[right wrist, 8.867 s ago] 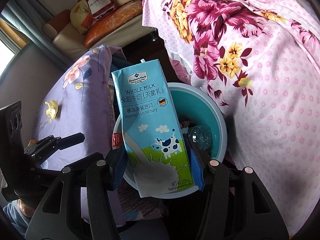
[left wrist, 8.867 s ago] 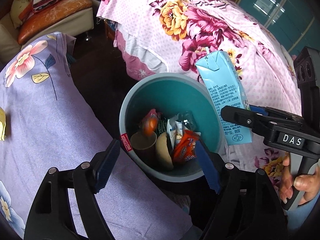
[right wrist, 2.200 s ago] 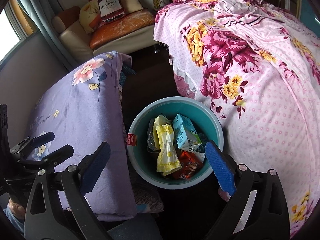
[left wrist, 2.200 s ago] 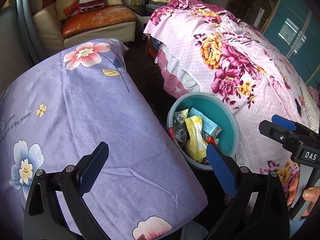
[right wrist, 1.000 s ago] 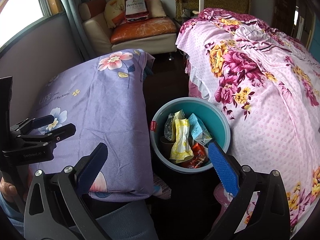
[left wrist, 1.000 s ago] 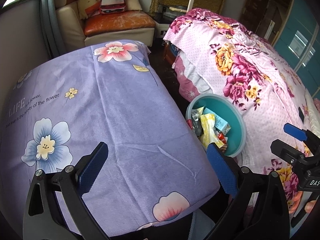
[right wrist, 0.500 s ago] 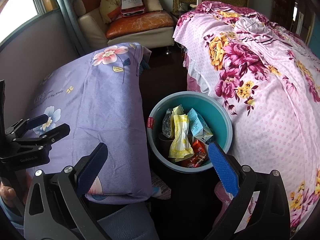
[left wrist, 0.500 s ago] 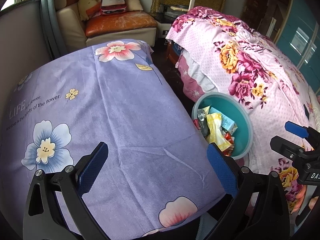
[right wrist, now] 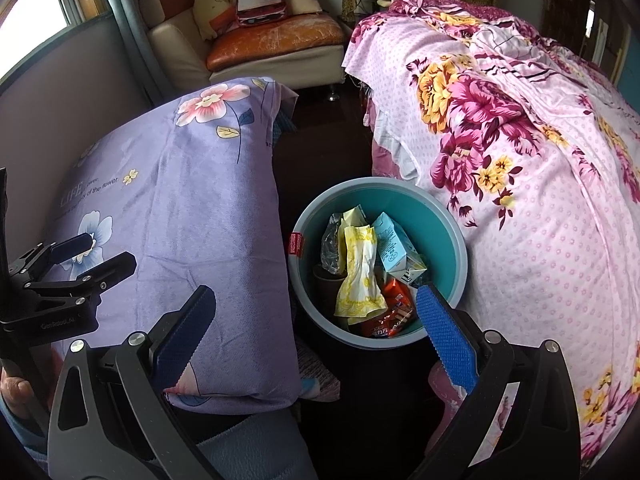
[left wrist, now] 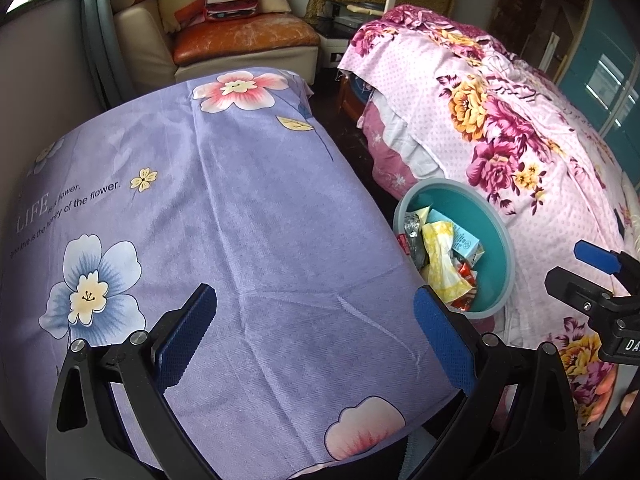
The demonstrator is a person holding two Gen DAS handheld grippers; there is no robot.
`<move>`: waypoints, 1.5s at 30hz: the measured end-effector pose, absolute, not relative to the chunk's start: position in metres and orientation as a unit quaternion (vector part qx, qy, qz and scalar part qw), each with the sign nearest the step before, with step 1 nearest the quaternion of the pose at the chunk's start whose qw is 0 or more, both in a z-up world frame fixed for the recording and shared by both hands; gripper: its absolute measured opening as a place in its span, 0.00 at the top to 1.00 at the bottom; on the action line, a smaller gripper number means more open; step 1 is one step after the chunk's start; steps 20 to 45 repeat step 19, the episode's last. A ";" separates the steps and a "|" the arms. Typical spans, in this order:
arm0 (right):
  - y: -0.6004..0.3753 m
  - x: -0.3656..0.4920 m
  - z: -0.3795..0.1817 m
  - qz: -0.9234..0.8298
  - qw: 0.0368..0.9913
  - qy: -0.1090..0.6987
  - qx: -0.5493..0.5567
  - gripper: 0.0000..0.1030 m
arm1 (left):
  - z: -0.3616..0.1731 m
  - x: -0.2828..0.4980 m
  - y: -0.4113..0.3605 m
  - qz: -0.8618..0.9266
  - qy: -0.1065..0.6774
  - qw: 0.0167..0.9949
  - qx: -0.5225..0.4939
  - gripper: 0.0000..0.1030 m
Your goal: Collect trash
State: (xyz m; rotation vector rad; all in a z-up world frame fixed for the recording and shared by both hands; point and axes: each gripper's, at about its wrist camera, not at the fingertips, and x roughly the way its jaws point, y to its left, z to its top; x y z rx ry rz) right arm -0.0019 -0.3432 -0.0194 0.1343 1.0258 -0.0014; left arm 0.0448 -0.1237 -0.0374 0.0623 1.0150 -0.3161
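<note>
Over the purple flowered cloth (left wrist: pixel 248 240), your left gripper (left wrist: pixel 316 336) hangs with fingers spread wide, gripping nothing. No loose trash shows on that cloth. To the right, between it and the pink bedspread (right wrist: pixel 540 200), the teal bin (right wrist: pixel 448 216) holds the trash: a yellow wrapper (right wrist: pixel 360 276), light and floppy, best pinched mid-fold; a milk carton (right wrist: pixel 394 246), stiff, probably light, taken across its flat sides. Your right gripper (right wrist: pixel 324 332) hovers spread and empty.
</note>
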 end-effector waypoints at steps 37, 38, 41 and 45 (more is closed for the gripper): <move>-0.343 -0.001 -0.023 -0.008 0.869 0.491 0.057 0.07 | -0.045 0.045 -0.121 -0.144 0.490 0.859 0.029 0.04; -0.343 -0.001 -0.023 -0.008 0.869 0.491 0.057 0.07 | -0.045 0.045 -0.121 -0.144 0.490 0.859 0.029 0.04; -0.343 -0.001 -0.023 -0.008 0.869 0.491 0.057 0.07 | -0.045 0.045 -0.121 -0.144 0.490 0.859 0.029 0.04; -0.343 -0.001 -0.023 -0.008 0.869 0.491 0.057 0.07 | -0.045 0.045 -0.121 -0.144 0.490 0.859 0.029 0.04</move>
